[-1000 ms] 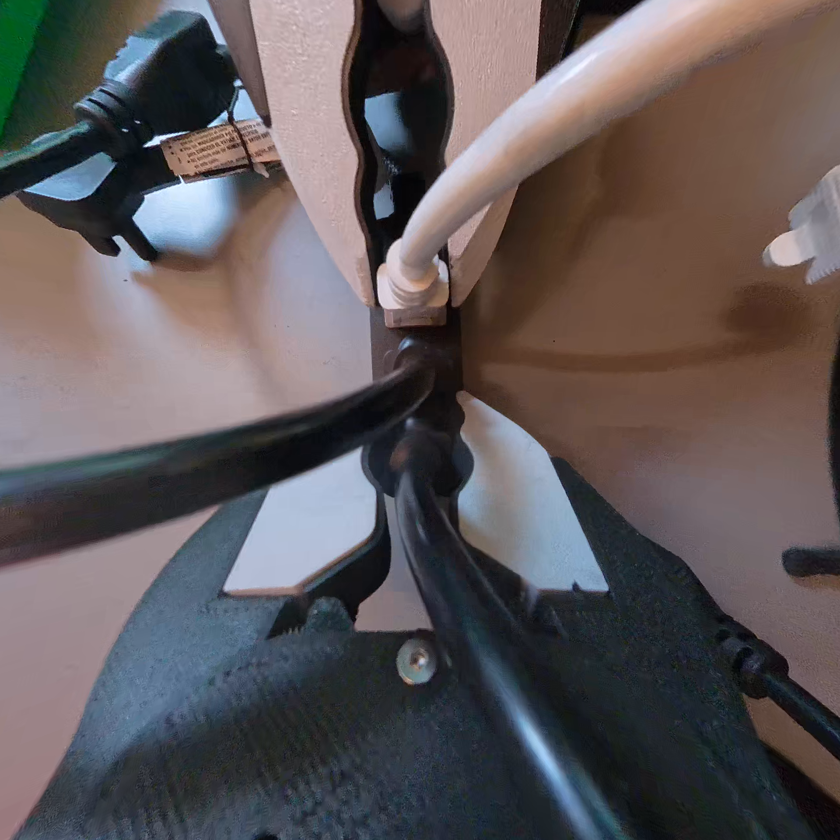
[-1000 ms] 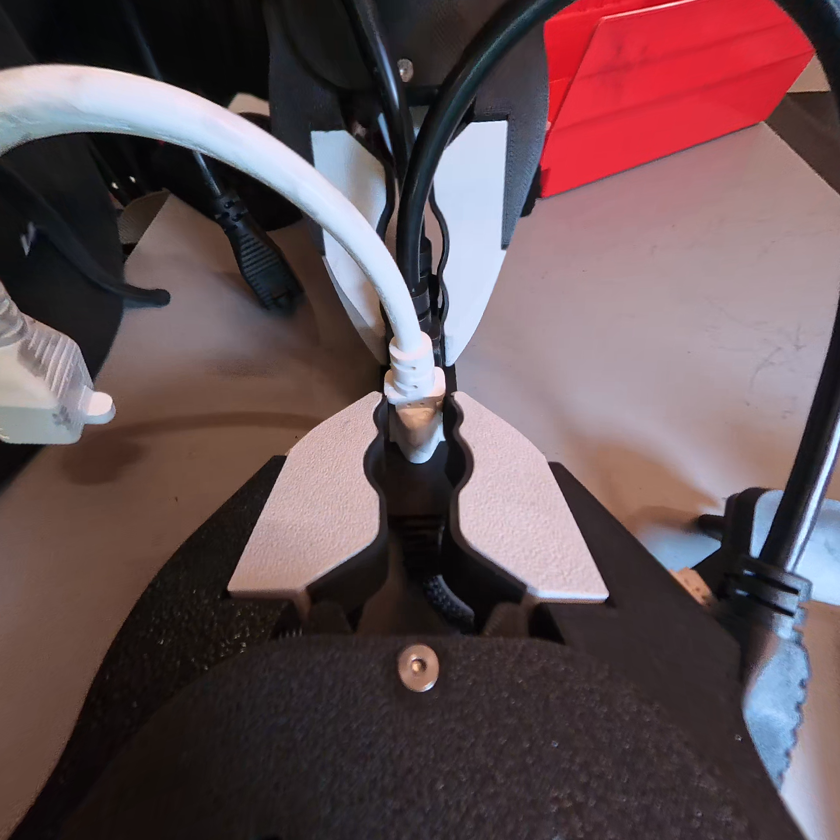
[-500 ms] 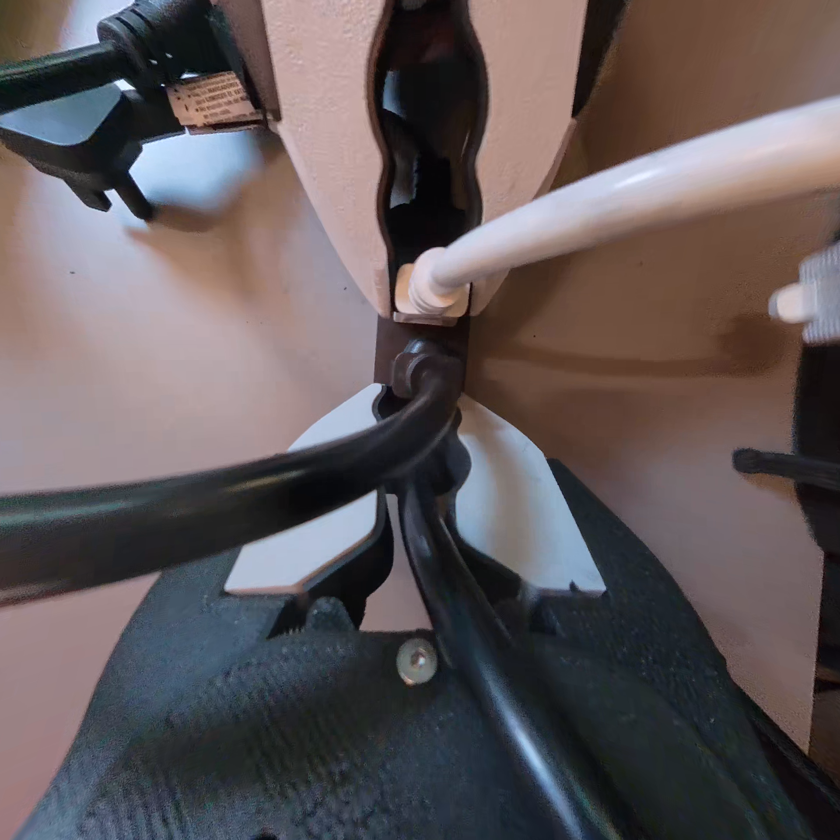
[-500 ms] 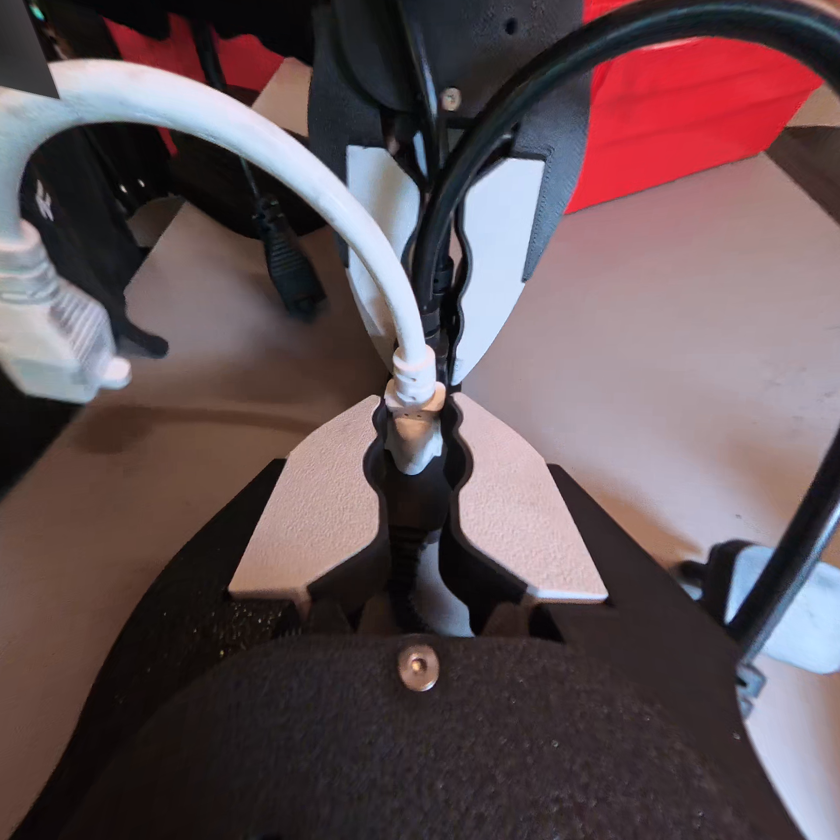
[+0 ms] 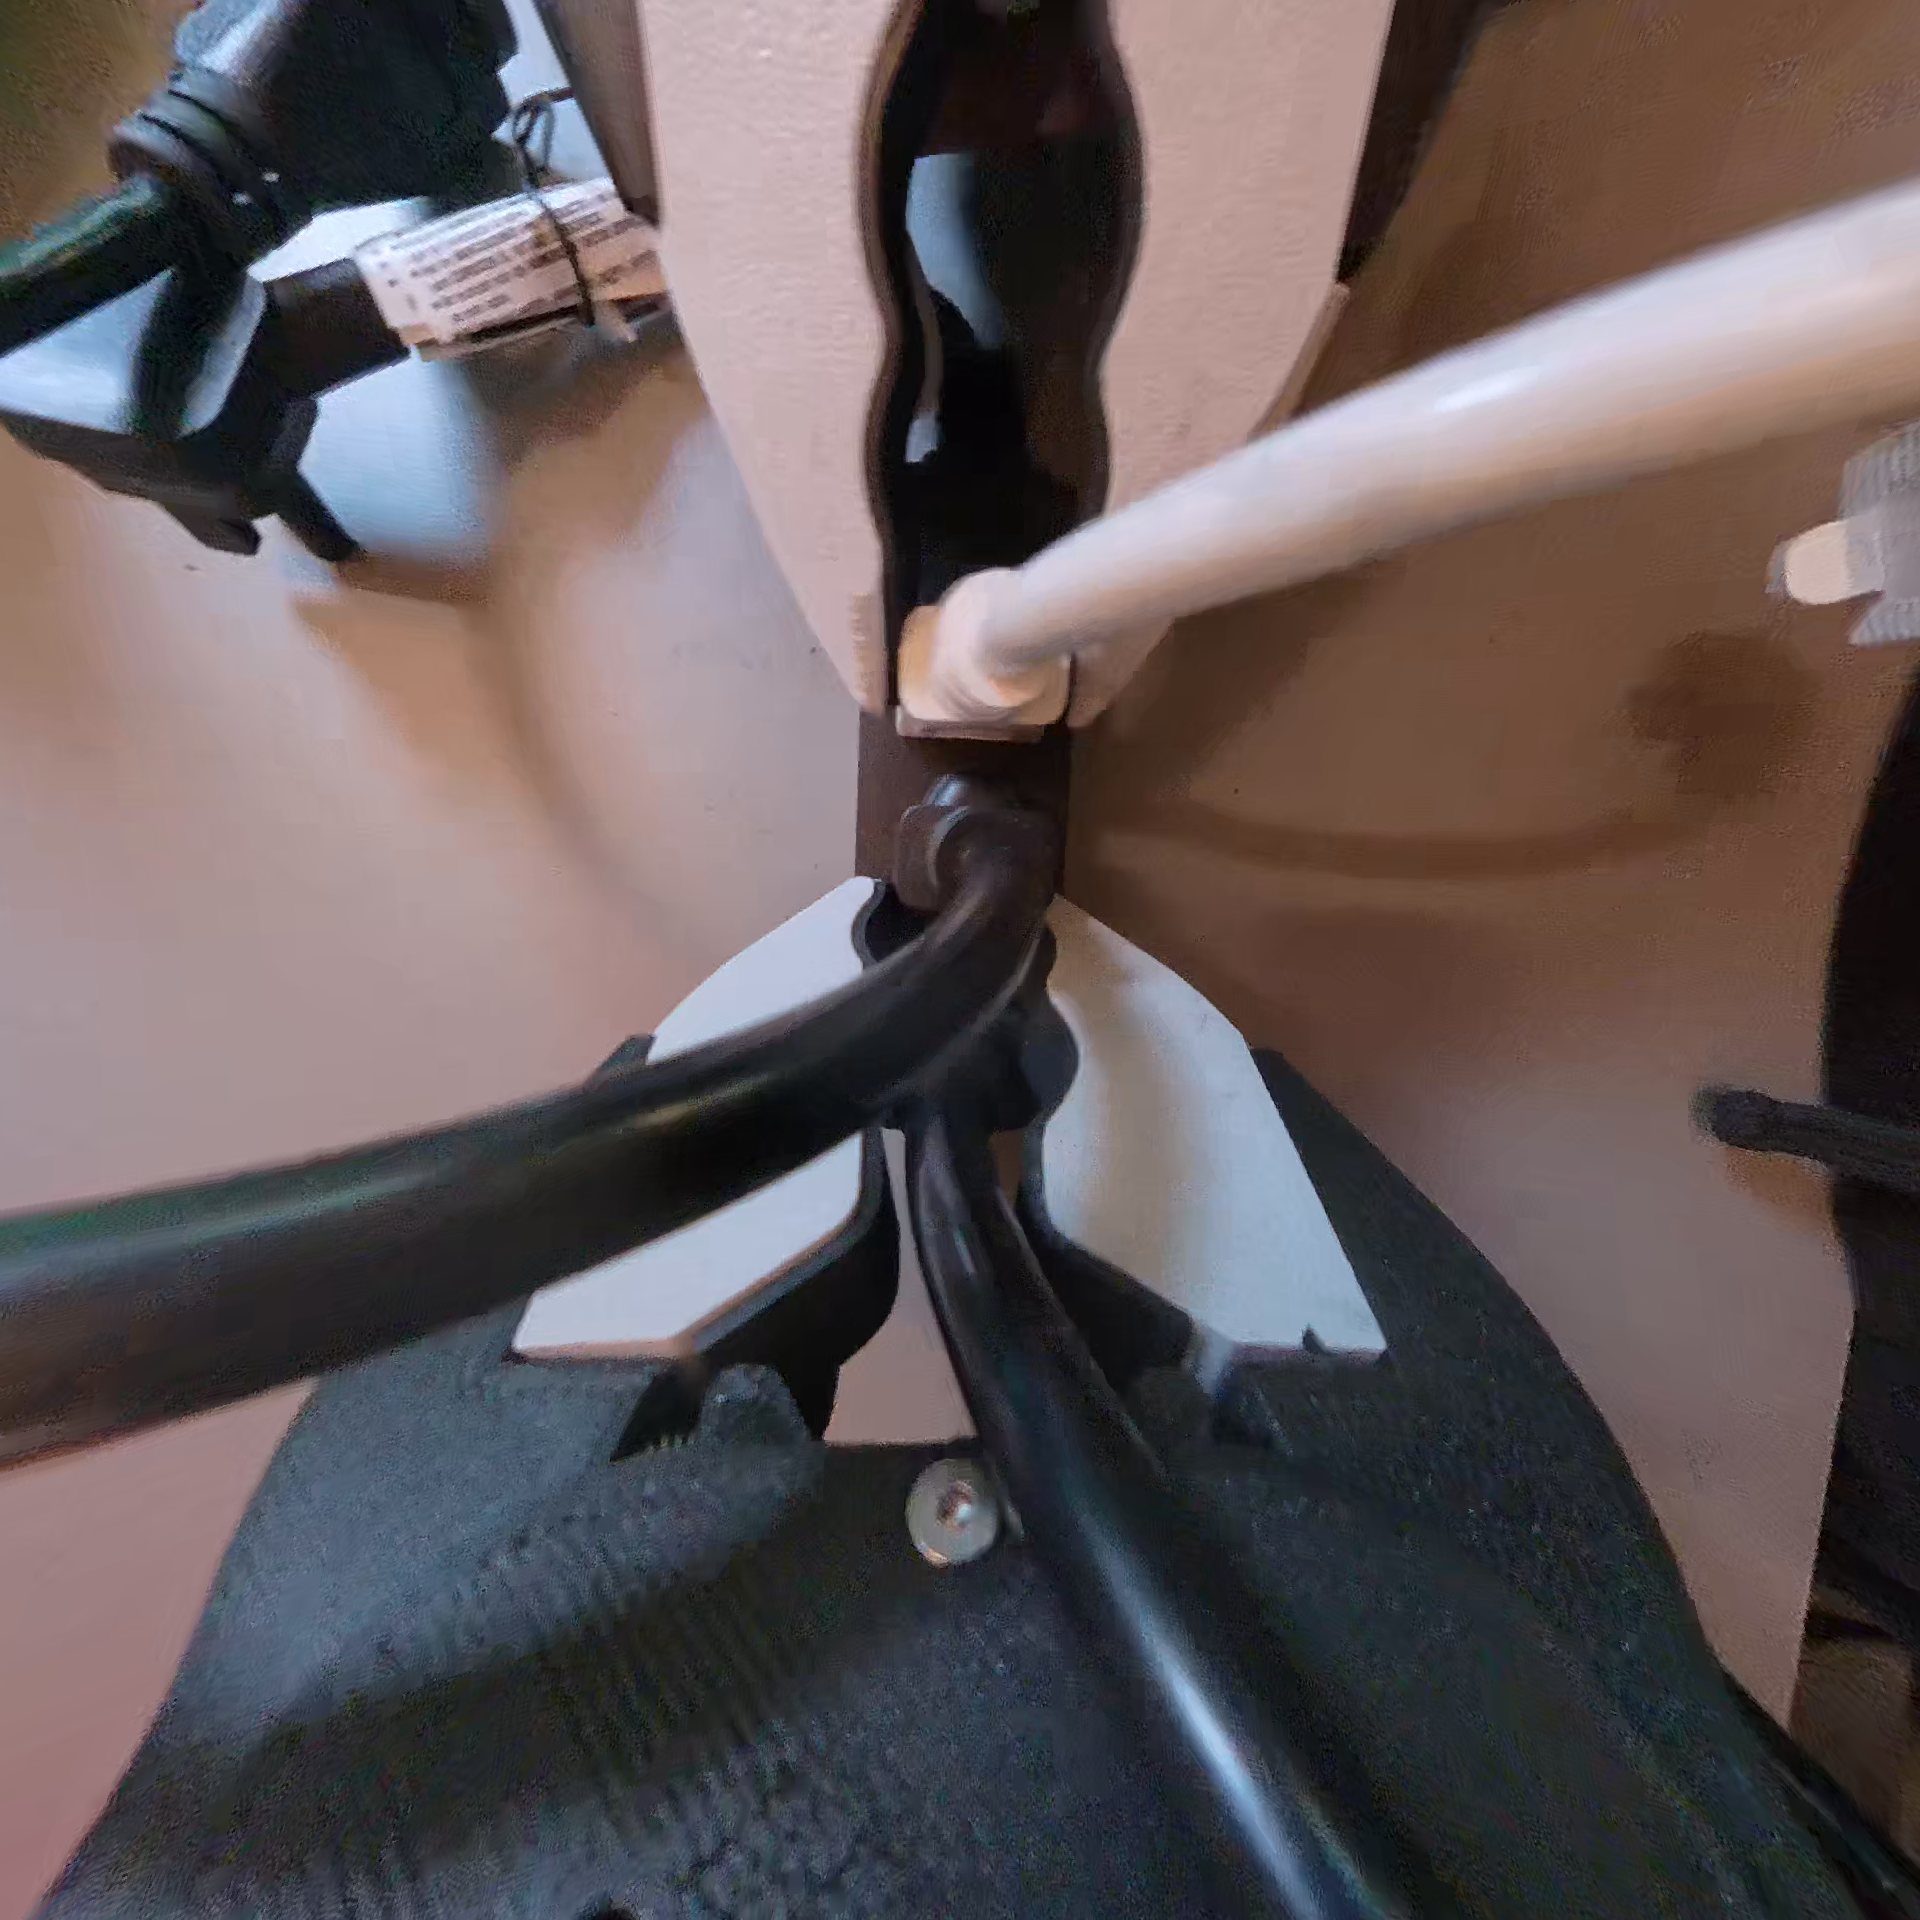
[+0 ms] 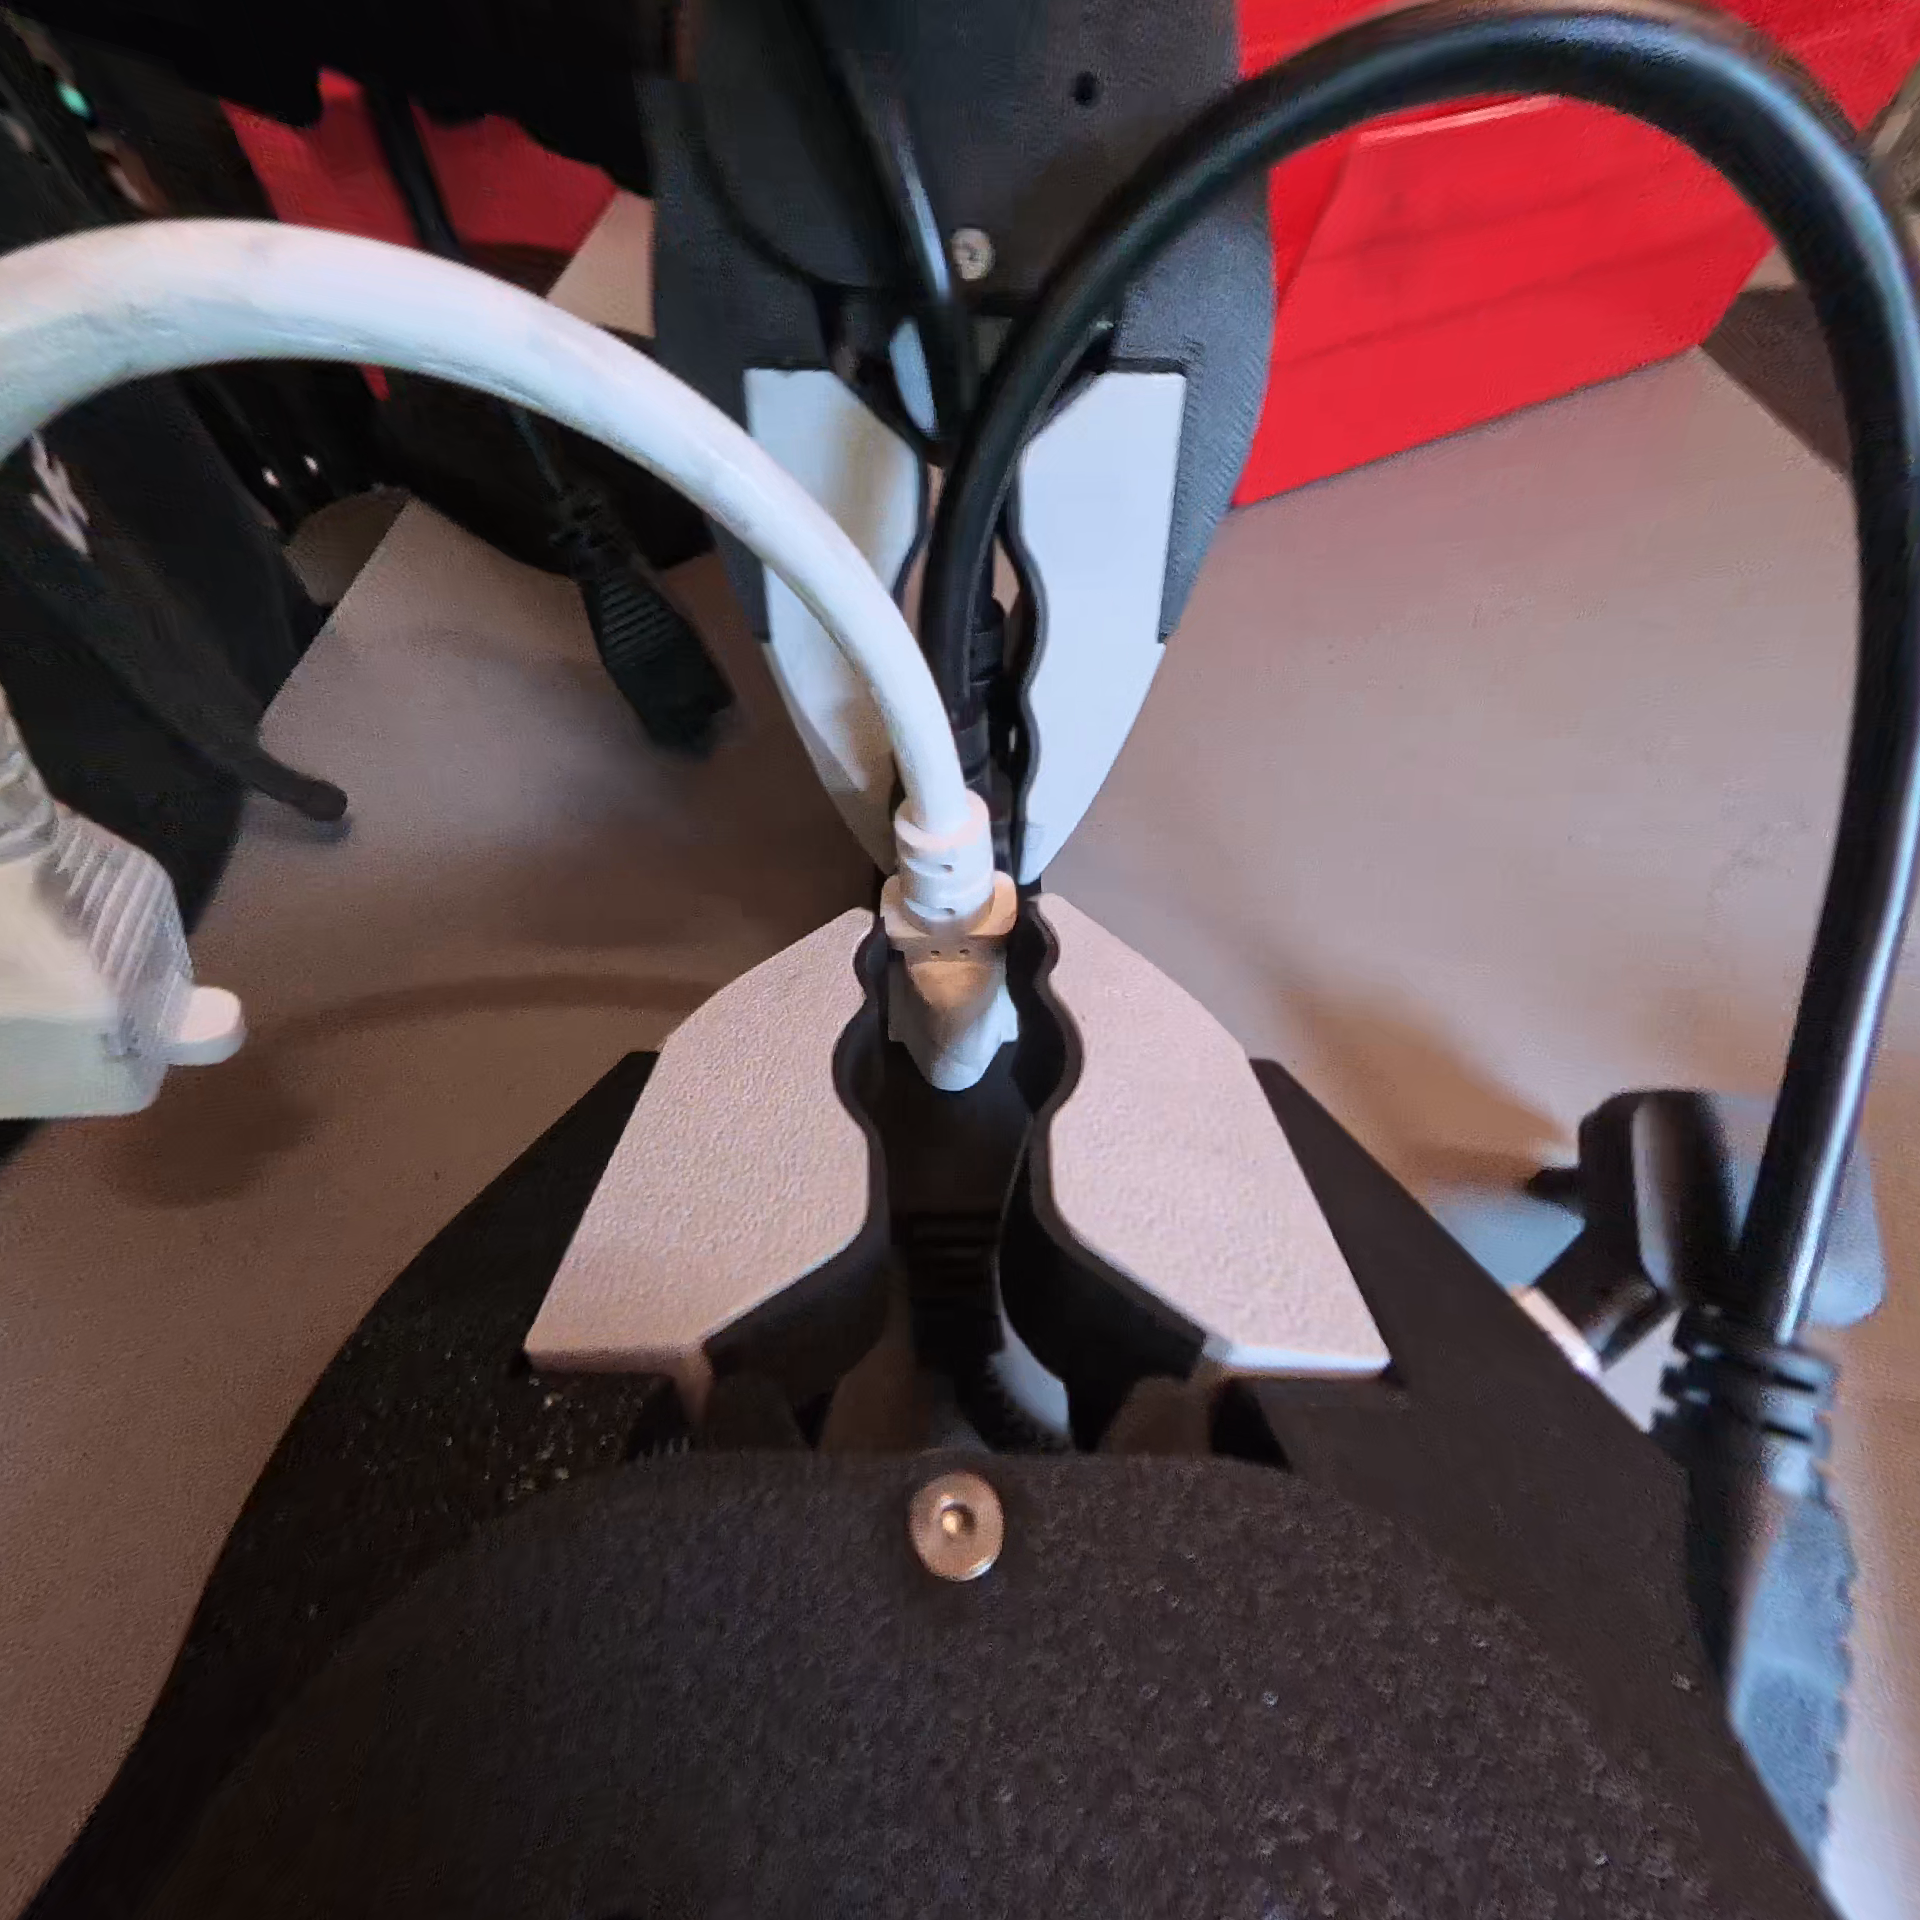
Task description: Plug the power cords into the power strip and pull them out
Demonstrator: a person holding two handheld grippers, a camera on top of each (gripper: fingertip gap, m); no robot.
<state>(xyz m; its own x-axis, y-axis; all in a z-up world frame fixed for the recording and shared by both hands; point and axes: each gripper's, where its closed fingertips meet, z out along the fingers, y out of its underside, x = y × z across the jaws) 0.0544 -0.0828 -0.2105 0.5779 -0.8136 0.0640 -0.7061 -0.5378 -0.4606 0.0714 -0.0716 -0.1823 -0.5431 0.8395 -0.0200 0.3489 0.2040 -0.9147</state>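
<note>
Left wrist view first: over the last second the white cord [image 5: 1455,416] has swung down from about 1 o'clock to 2 o'clock. The opposing right gripper [image 5: 977,686] now fills more of the top of the frame, so I read the two tools as pressed tip to tip. Nothing has separated. The white cord's plug and the black cord [image 5: 520,1164] both still meet the dark block [image 5: 961,769] between the tips (I take it for the power strip seen edge-on, but can't confirm). To me that means the pull-out hasn't happened yet.

The left gripper [image 5: 961,914] is nearly closed, pinching the black cord's end where it bends off toward 9 o'clock. In the right wrist view the right gripper is just as narrow, clamped on the white plug [image 6: 951,987], which sits on top of a dark body. A spare black plug [image 5: 208,343] lies on the surface [image 5: 416,831] at 10 o'clock.
</note>
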